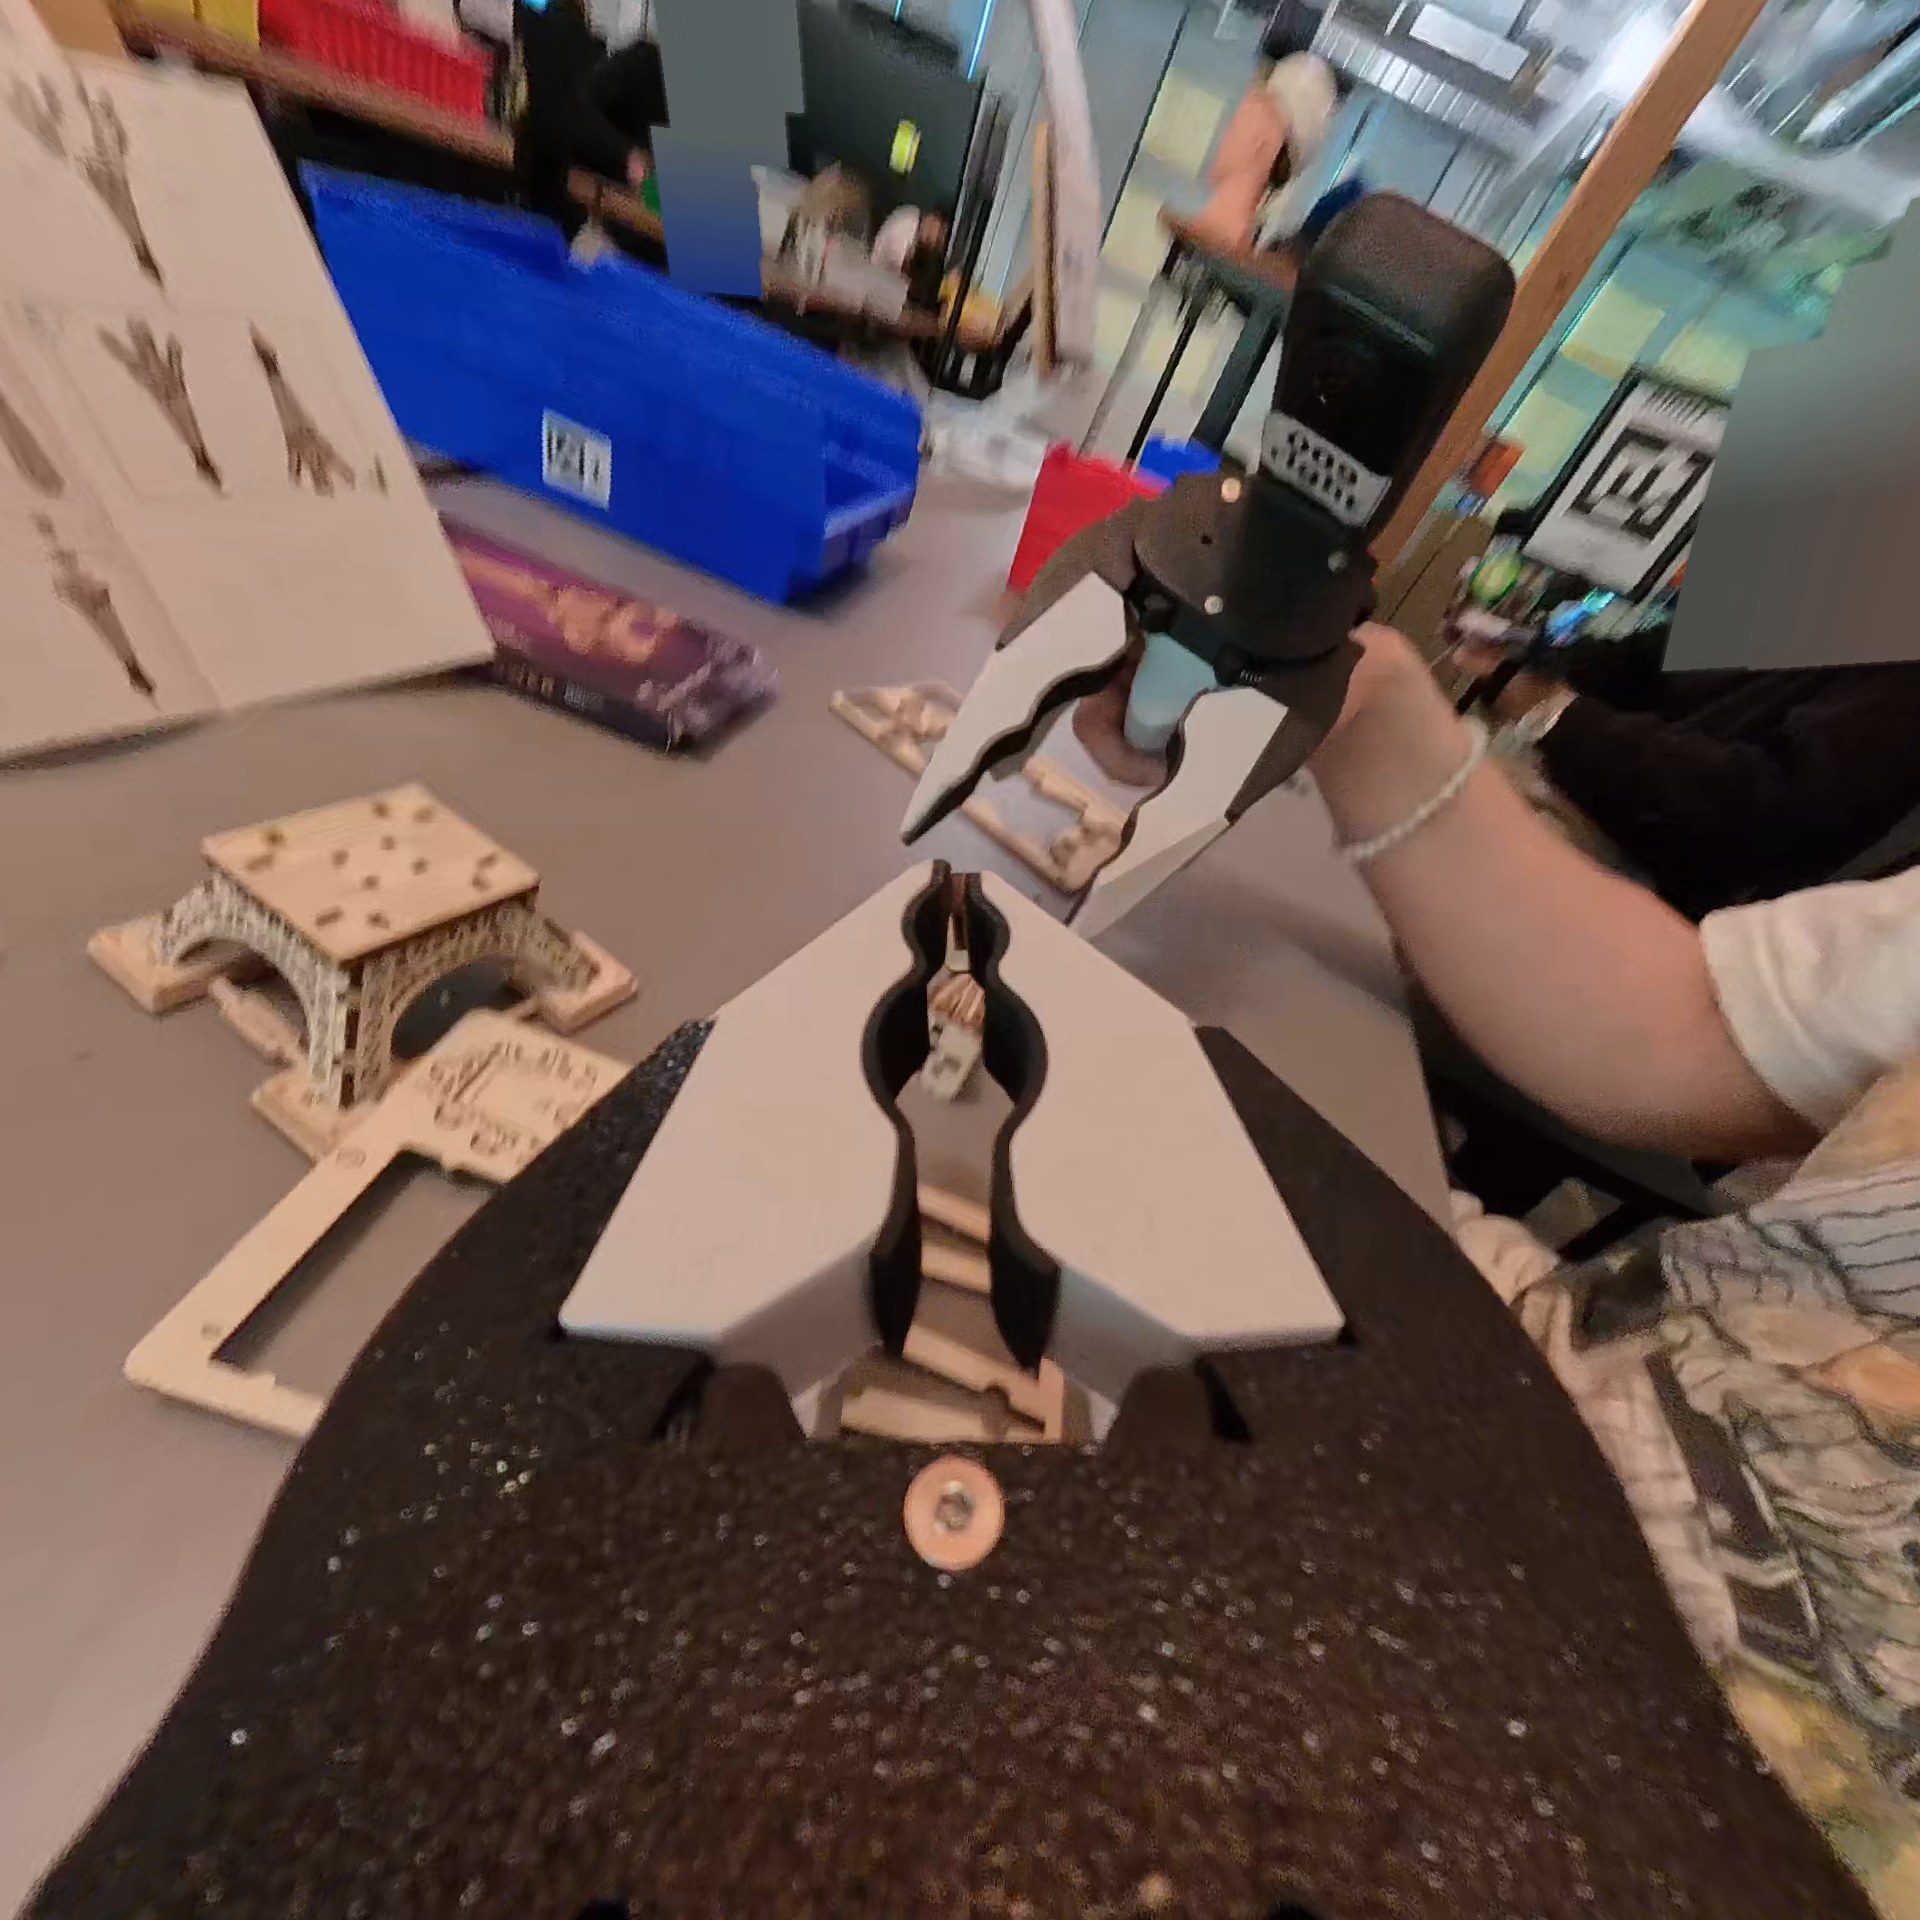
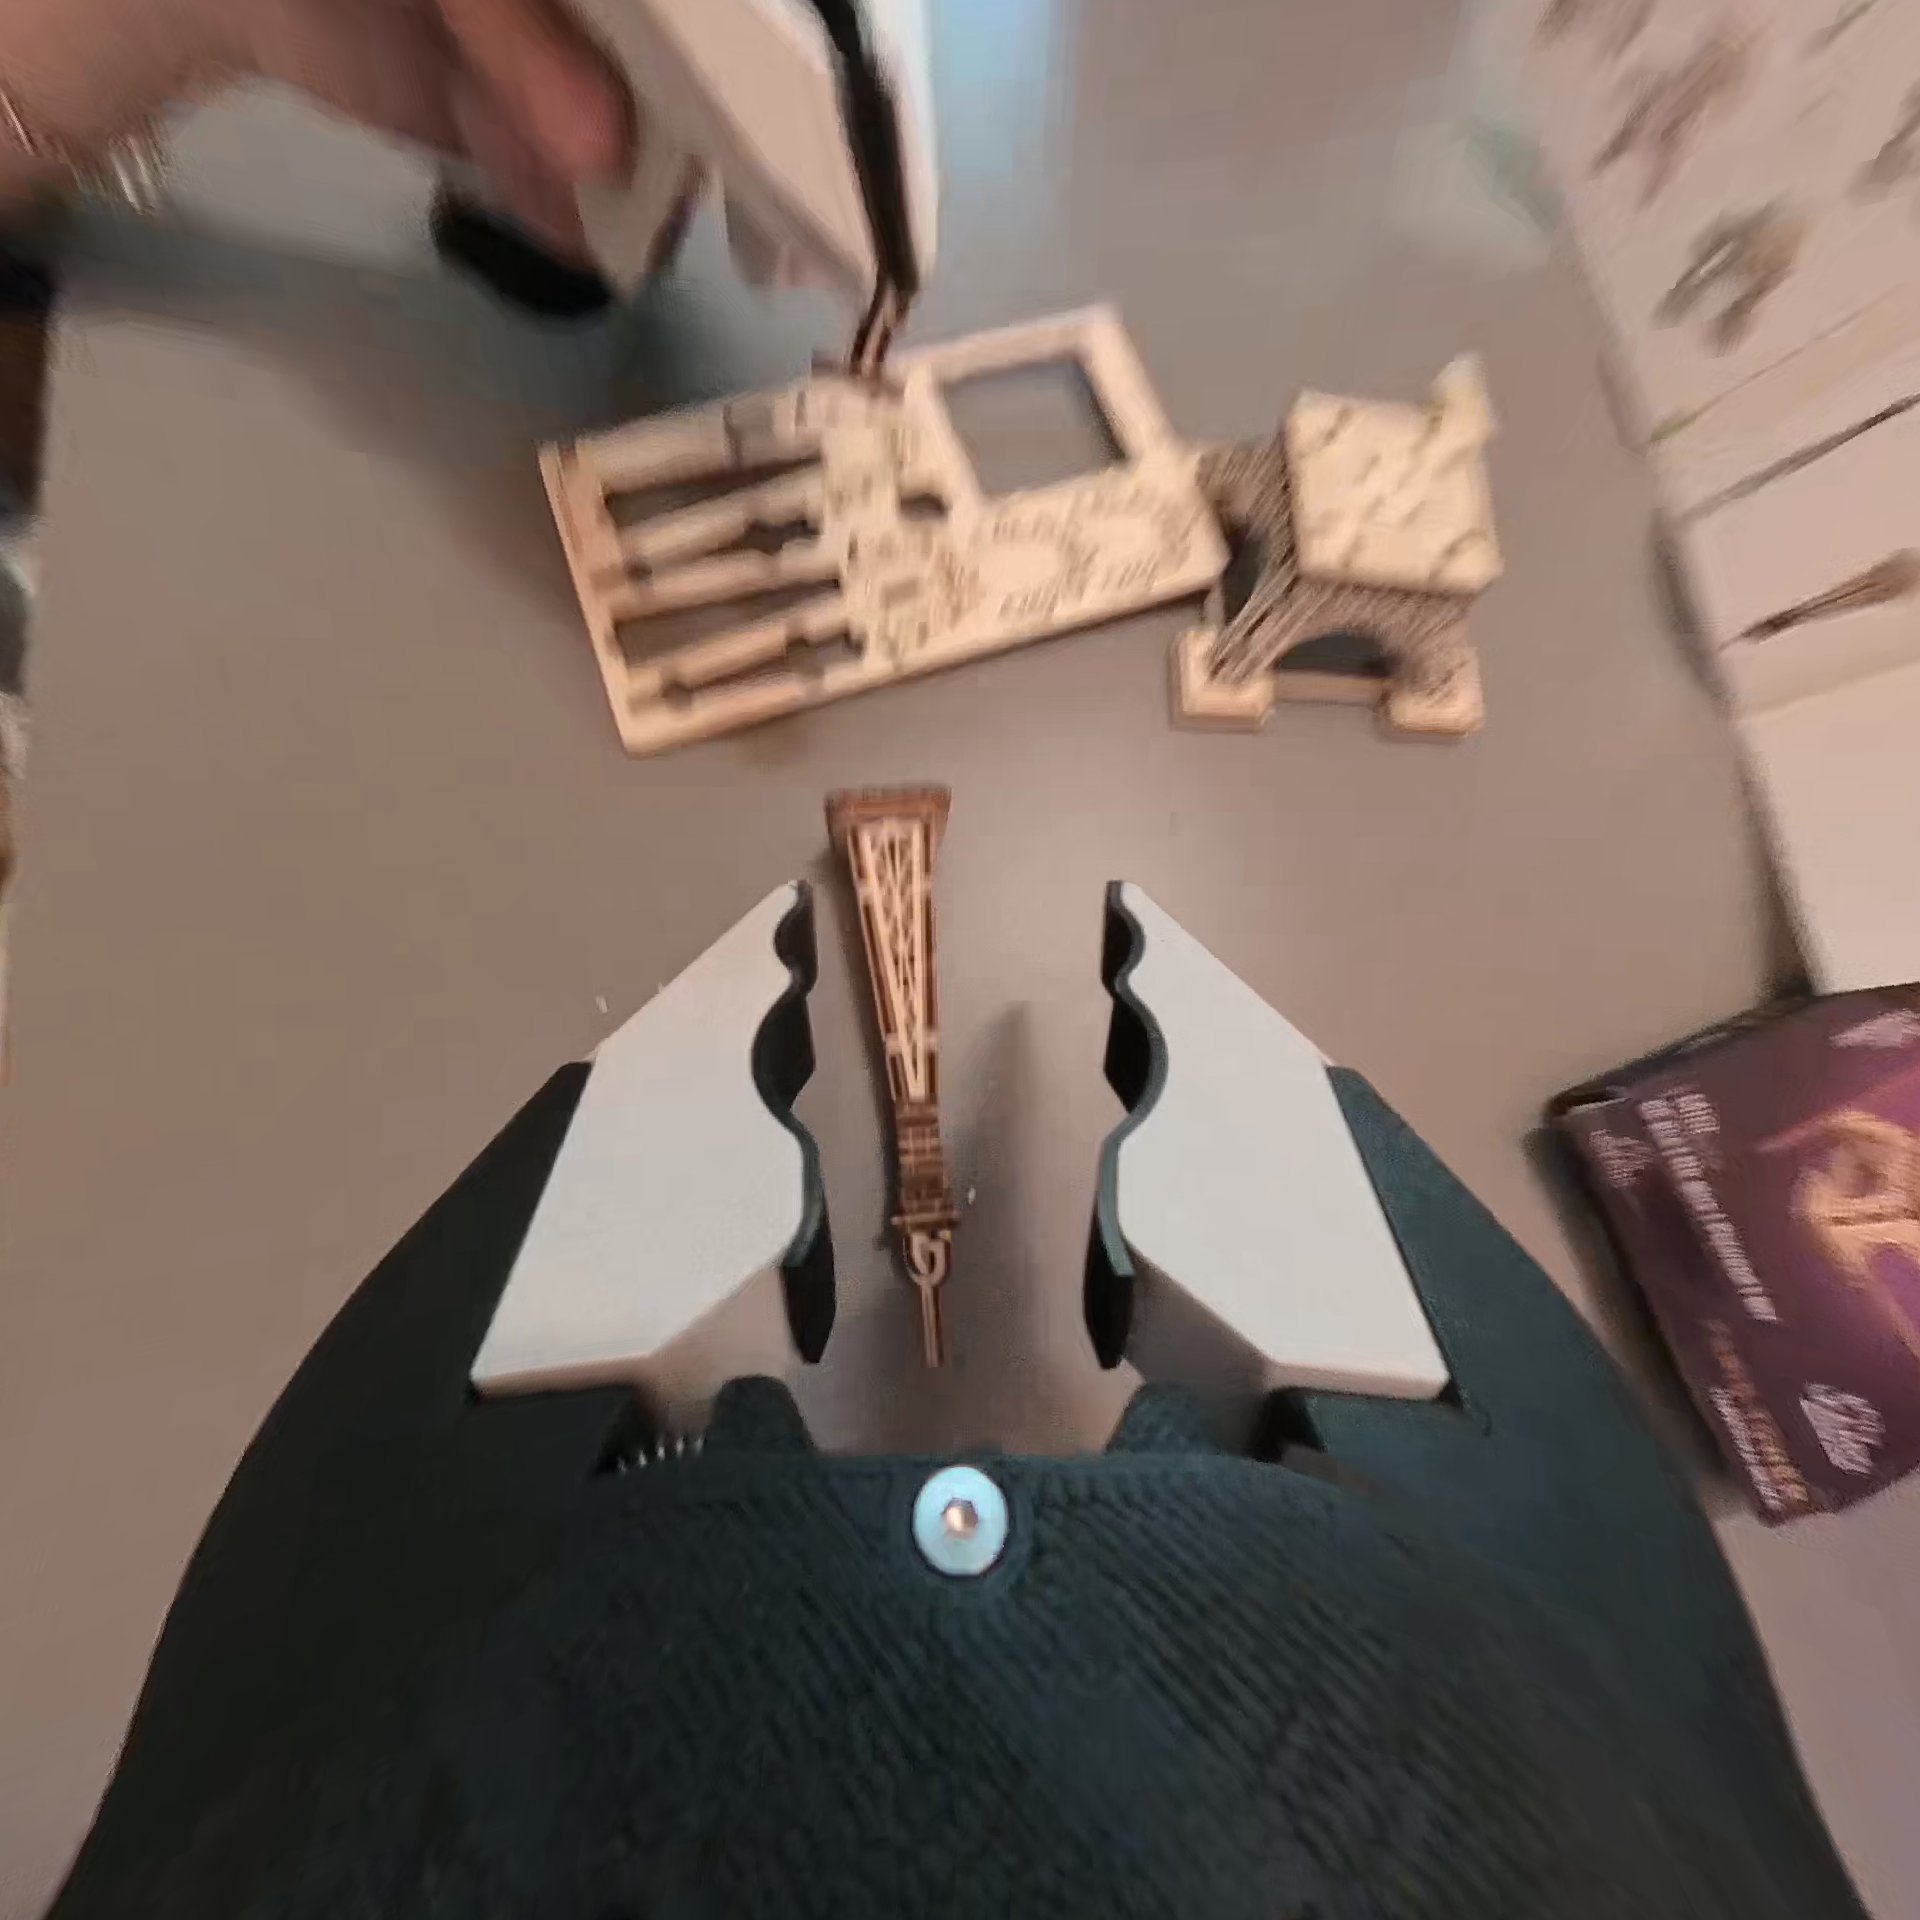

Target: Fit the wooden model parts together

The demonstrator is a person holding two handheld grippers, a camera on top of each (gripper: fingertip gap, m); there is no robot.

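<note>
Wooden tower top piece (image 2: 902,997) lies flat on the grey table (image 2: 312,883) between the wide-apart fingers of the right gripper (image 2: 956,1049), ready for picking up, while the left gripper (image 1: 954,956) pinches a small wooden part (image 1: 956,1023).

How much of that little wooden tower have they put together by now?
Done: the arched tower base stands assembled on the table. In hand: the left gripper is shut on a small wooden piece, and the open right gripper straddles the tapered spire piece. Left: the upper tower; parts remain in the sheet.
</note>
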